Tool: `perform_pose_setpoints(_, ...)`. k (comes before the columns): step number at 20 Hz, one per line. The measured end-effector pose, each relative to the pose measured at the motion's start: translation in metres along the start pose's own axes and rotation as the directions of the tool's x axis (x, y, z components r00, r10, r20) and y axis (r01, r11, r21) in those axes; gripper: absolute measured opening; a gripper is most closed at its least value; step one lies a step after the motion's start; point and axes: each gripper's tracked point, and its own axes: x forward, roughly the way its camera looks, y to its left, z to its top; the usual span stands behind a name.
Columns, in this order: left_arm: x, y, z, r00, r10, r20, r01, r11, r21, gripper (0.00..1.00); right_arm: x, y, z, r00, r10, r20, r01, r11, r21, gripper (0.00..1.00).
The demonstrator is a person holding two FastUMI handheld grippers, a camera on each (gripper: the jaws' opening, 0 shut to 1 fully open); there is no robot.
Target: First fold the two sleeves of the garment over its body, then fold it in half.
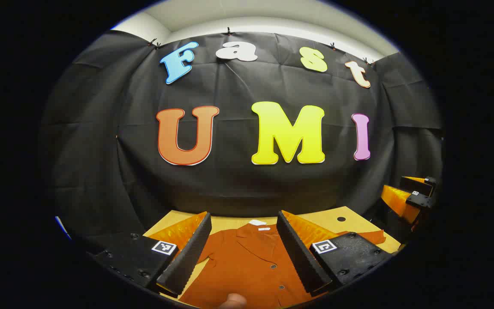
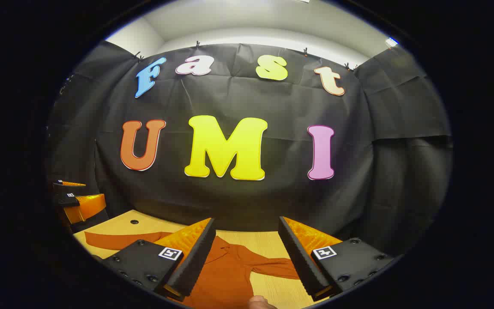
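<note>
Here, garment (image 1: 247, 262) lies spread on table (image 1: 350, 214).

Left gripper view low over the table (image 1: 315, 219), facing the booth wall (image 1: 238, 184), right gripper view likewise — both share the garment (image 1: 247, 262) and wall.

One garment (image 1: 247, 262) on show, a rust-orange buttoned shirt lying on one wooden table (image 1: 337, 216). Two sleeves stretch out sideways in the right gripper view, one to each side. Two buttons can be counted down its front in the left gripper view. Two grippers, left gripper (image 1: 243, 251) and right gripper (image 2: 245, 257), each with two fingers spread apart
</note>
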Motion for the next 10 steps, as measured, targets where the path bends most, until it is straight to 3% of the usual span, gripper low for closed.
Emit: perform_pose_setpoints(10,-0.0009,-0.0035,-0.0018,1.0,-0.013,-0.012,0.013,1.0,-0.001,0.99,-0.0003,-0.0005,-0.0016,1.0,-0.001,-0.012,0.001,1.0,-0.001,0.95)
